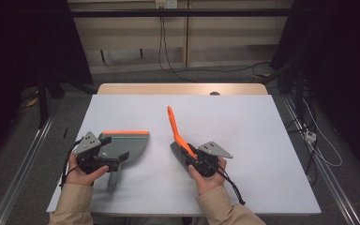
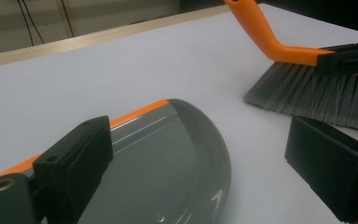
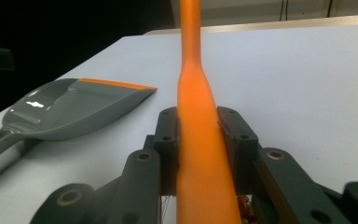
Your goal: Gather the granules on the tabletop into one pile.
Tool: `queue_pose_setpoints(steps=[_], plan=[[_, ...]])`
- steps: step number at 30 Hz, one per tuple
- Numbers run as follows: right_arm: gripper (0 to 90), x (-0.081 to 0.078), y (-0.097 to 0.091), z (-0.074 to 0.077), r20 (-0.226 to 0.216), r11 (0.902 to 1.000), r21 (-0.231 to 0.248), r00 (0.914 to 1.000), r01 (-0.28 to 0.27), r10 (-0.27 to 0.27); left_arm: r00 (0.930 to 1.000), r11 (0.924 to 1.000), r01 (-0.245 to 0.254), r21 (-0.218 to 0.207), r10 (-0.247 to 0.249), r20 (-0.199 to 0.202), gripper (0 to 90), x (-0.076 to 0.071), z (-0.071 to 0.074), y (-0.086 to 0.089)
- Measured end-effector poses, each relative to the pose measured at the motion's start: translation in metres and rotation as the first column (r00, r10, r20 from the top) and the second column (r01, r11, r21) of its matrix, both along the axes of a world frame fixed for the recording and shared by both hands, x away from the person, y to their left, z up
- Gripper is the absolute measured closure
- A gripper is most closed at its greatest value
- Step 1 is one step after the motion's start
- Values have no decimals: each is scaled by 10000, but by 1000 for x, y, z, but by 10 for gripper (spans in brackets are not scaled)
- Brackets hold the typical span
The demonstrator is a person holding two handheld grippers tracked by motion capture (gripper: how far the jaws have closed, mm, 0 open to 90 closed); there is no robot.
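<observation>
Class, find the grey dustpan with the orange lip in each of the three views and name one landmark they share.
High view: the dustpan lies left of centre, by the left gripper.
Left gripper view: it lies low and centre, between the open jaws.
Right gripper view: it lies at the left.
Shared landmark: the orange brush, clamped in the right gripper.

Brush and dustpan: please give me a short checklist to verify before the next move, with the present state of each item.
1. Right gripper shut on brush handle: ok.
2. Brush bristles touching the table: cannot tell.
3. Left gripper gripping dustpan: not ok; jaws open, one over the pan, one beside it.
4. Dustpan flat on table, orange lip away from the person: ok.
5. Open table between brush and dustpan: ok.
</observation>
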State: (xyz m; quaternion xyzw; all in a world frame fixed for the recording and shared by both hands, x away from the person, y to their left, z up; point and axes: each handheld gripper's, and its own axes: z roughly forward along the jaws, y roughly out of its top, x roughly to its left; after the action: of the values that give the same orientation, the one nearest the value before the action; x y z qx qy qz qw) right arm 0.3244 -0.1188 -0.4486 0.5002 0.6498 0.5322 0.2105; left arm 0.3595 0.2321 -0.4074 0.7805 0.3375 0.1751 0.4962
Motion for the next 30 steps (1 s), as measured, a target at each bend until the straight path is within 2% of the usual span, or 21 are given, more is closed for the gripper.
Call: queue_pose_setpoints(steps=[3,8,13,16,18,21,23,25,28,30], plan=[[714,1,-1,3,22,9994,289,9998,-176,176,10000,10000,-9,-17,9,-21,74,0,0,0],[715,4,-5,19,392,9971,491,9977,-576,557,10000,10000,39,-22,-39,-72,74,-2,2,0],[715,8,-22,33,817,9967,62,9934,-810,803,9993,10000,84,-48,-85,-367,74,-6,2,-2],[714,10,-37,34,861,9954,-7,9917,-955,952,9983,9999,108,-1,-108,-573,74,-8,2,-3],[714,12,-45,33,962,9937,-322,9892,-1078,1104,9982,9999,156,68,-152,-580,74,-10,2,-3],[715,17,-54,33,1153,9858,-811,9810,-1470,1557,9986,9999,115,23,-113,-511,74,-11,1,-3],[715,23,-58,32,1383,9757,-1216,9703,-1823,1985,9987,10000,60,-61,-63,-511,74,-11,1,-1],[715,29,-61,29,1388,9667,-1467,9632,-2099,2302,9987,10000,9,-69,-12,-502,74,-11,1,0],[715,42,-63,22,1475,9463,-1822,9441,-2670,2948,9984,10000,-55,-15,54,-565,74,-12,-1,2],[715,50,-63,16,1430,9360,-1819,9337,-3013,3284,9981,10000,-42,21,43,-616,74,-12,-2,4]])
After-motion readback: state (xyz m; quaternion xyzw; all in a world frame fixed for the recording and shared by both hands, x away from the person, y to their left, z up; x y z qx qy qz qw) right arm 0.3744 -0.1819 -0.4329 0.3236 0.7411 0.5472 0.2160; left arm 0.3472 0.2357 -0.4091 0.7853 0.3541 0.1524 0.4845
